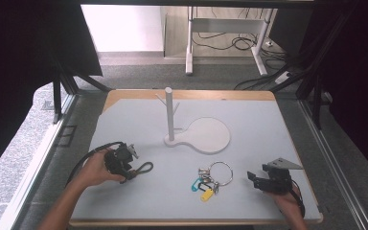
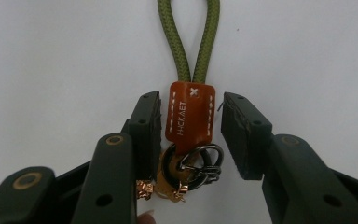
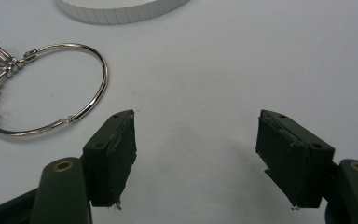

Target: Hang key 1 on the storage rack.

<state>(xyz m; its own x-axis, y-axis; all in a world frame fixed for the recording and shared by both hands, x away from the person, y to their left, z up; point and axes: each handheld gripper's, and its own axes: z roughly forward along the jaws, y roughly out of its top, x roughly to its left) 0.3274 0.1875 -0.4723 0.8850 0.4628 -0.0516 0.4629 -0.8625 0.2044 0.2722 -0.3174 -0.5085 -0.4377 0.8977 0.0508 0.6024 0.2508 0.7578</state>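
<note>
A pale grey table (image 1: 249,115) with a wooden edge sits on grey carpet, dark curtains at both sides and desk legs with loose cables at the far end. Far of centre stands a white peg stand (image 1: 170,117) on its round white base.

From above, the lanyard (image 1: 143,168) is just a dark loop at near left. The left gripper view gives the detail: olive cord running away from the camera, an orange leather tag (image 2: 189,115) with white stitching, and a dark ring and gold-coloured bits bunched behind it. The right gripper view picks out the big silver key ring (image 3: 51,88) lying flat, while the high view adds its blue and yellow tags (image 1: 202,189) at near centre.

Left gripper (image 2: 190,133): jaws partly closed, either side of the tag, the left one just about at its edge, the right one with a gap, so no pinch. Right gripper (image 3: 198,154): spread wide over bare table at near right, ring well off to its left.
</note>
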